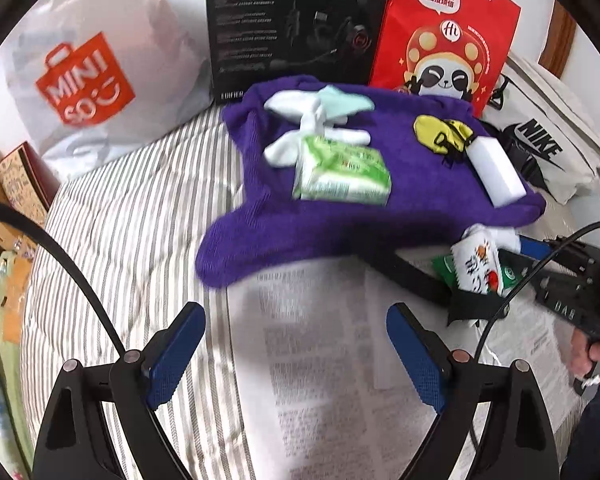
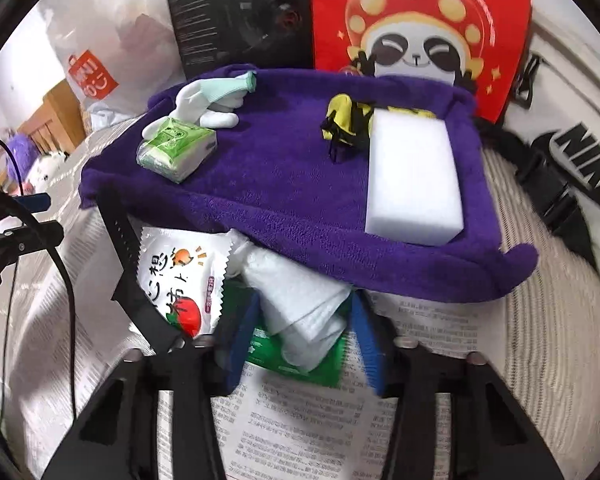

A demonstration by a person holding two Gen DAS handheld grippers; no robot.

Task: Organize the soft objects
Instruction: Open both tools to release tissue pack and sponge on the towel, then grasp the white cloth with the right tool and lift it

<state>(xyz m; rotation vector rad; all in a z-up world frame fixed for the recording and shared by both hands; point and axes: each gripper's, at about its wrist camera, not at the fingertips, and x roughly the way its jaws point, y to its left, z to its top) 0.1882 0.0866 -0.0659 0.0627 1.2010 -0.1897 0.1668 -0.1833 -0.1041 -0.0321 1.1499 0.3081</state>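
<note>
On a bed with a striped cover [image 1: 112, 216] lies a purple towel [image 1: 340, 208] carrying several soft items: a green tissue pack [image 1: 342, 174], a bundle of white socks [image 1: 312, 124] just behind it, a yellow-and-black pouch [image 1: 444, 134], and a white sponge block [image 1: 496, 168] near the towel's right edge. A printed paper sheet [image 1: 320, 360] lies in front of the towel. The left claw [image 1: 296, 360] hangs over that sheet with its blue pads spread wide and nothing between them. The right claw [image 2: 300, 336] is clenched on a folded white cloth [image 2: 300, 300] at the towel's near edge, above a green packet [image 2: 296, 356] and beside a white snack packet with a tomato picture [image 2: 184, 280]. Behind the towel stand a black box [image 1: 296, 20], a red panda-printed bag [image 1: 448, 36] and a white Miniso bag [image 1: 88, 76].
</note>
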